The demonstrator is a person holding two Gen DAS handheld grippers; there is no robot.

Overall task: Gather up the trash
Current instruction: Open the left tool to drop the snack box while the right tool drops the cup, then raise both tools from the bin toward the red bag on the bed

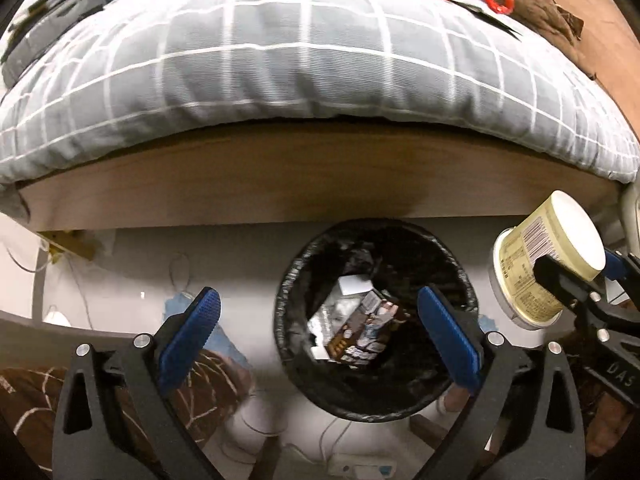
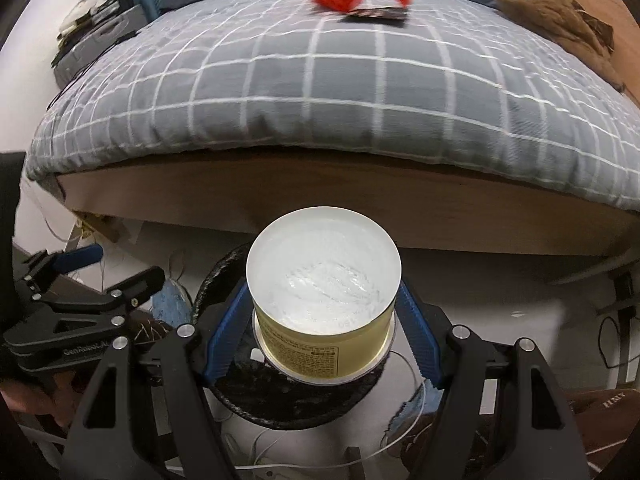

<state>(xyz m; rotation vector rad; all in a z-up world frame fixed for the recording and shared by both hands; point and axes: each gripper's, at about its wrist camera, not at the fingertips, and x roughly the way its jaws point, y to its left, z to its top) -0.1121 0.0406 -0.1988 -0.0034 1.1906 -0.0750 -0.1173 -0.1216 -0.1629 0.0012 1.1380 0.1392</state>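
Jaws of the left gripper (image 1: 316, 332) stand spread and empty above the black-lined bin (image 1: 376, 320). To its right, the right gripper (image 2: 322, 332) pinches the pale yellow tub (image 2: 323, 292) by its sides, over the bin's rim. It looks light, stiff, smooth-walled plastic; squeezing mid-wall seems safest.

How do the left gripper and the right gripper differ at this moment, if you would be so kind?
The left gripper is open and empty; the right gripper is shut on a yellow tub. The left hangs over the black bin; the right is beside it. Both have blue pads.
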